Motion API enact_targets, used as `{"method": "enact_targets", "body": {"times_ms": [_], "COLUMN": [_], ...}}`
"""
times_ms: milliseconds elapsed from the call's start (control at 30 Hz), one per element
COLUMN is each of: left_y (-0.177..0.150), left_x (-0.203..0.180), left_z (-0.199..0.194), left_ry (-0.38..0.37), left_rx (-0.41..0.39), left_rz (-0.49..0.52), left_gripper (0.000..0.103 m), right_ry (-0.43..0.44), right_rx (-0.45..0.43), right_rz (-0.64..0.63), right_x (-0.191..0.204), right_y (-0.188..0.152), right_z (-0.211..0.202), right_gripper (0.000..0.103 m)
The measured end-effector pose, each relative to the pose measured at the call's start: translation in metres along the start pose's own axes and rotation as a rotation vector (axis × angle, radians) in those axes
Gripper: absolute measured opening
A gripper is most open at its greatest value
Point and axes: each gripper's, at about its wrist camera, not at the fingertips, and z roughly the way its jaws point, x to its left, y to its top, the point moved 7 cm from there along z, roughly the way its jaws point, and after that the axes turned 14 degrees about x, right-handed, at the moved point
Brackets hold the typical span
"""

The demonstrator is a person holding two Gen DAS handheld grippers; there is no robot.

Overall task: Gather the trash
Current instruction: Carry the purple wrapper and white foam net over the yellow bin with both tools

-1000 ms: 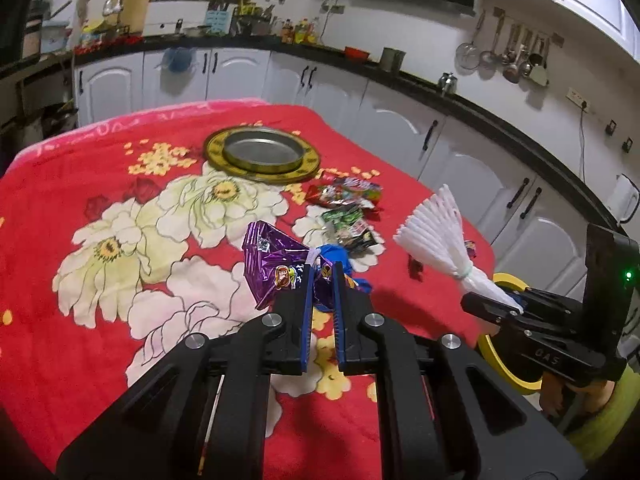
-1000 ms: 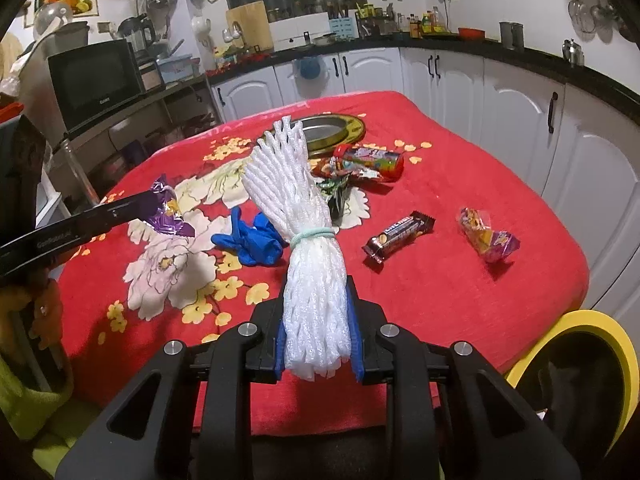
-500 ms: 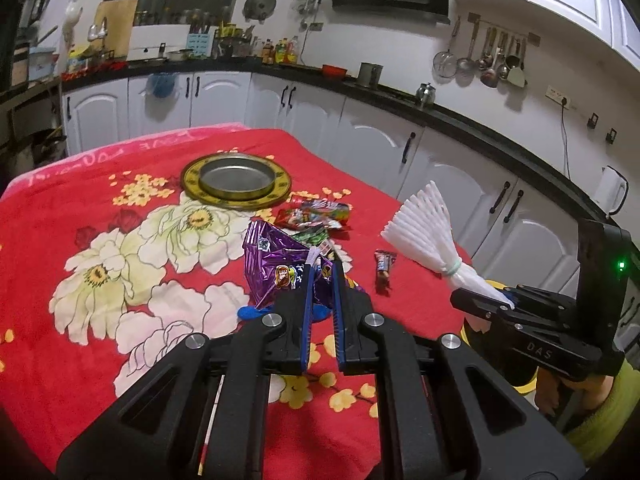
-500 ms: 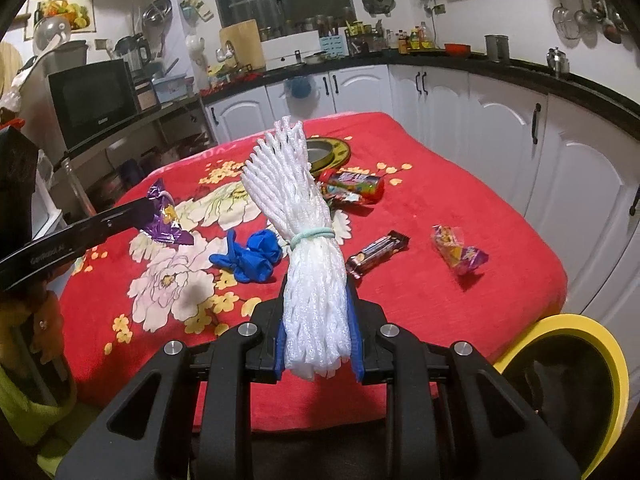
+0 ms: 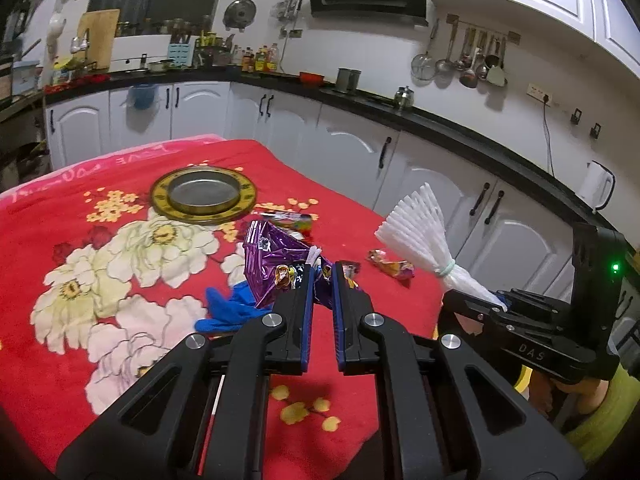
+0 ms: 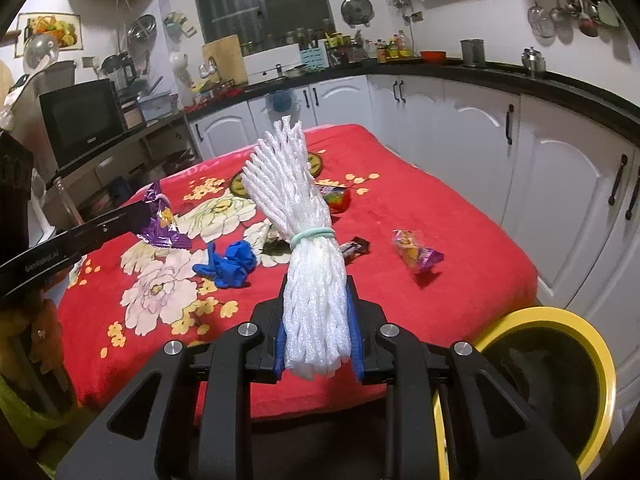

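Note:
My left gripper is shut on a purple foil wrapper and holds it above the red flowered tablecloth; the wrapper also shows in the right wrist view. My right gripper is shut on a white foam net bundle tied with a green band, held off the table's near edge; the bundle also shows in the left wrist view. A yellow-rimmed bin stands on the floor at the lower right.
On the cloth lie a blue glove, a dark candy bar wrapper, an orange and purple snack wrapper, a colourful packet and a gold-rimmed metal plate. White cabinets run along the right.
Both grippers have pulled back from the table and risen a little, each still holding its item. The table's near edge and the yellow bin now show more.

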Motion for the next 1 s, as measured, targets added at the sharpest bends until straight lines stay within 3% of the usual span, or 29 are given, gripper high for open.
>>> {"method": "enact_targets", "body": {"times_ms": [1000], "left_y": [0.012], "left_x": [-0.102], "left_z": [0.039], "left_ry": [-0.112], "left_rx": [0.030], "left_rz": [0.159], "left_gripper": [0.005], "right_ry": [-0.136], "right_rx": [-0.050], "right_rz": [0.152], "right_x": [-0.087], "right_y": [-0.034], "right_z": [-0.046], "right_gripper": [0.023]}}
